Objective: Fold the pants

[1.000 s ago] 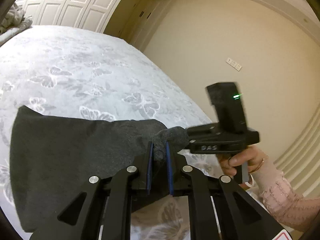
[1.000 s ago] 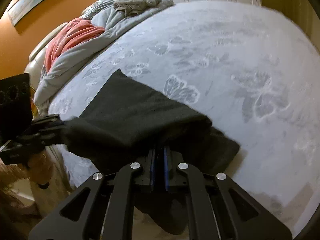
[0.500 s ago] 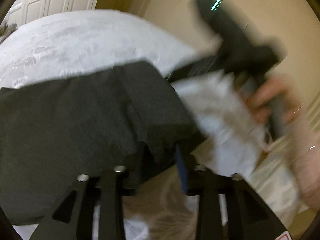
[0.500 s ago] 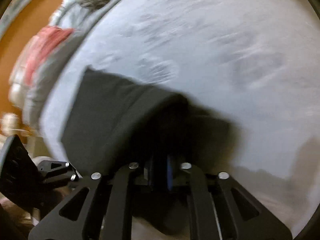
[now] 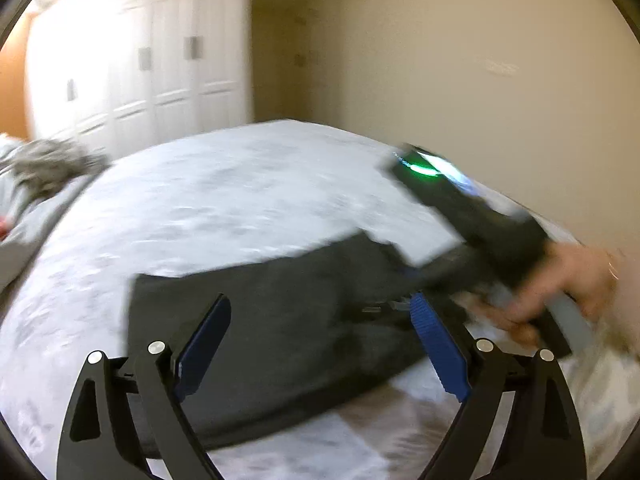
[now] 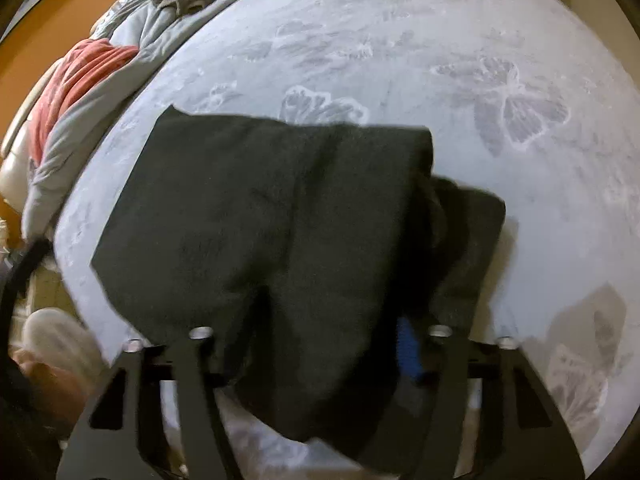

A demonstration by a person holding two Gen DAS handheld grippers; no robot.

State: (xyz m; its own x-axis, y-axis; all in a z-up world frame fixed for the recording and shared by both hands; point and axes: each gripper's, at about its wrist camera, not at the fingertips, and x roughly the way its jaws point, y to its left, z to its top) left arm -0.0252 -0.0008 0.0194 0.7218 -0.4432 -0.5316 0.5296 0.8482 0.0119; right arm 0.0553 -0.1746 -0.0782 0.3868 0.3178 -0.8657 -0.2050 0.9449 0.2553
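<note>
Both grippers have let go of the pants (image 5: 288, 332) since a second ago: the left gripper (image 5: 320, 356) now hangs wide open just above the dark cloth, and the right gripper (image 6: 316, 336) looks spread open too, though cloth drapes over its fingers so I cannot be sure. The pants lie folded near the close edge of the bed (image 5: 224, 200), so the fold looks done. Next, both grippers should pull back without dragging the cloth.

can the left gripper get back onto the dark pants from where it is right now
Probably yes. The left gripper has its jaws wide open just above the dark pants on the bed, and nothing lies between them.
</note>
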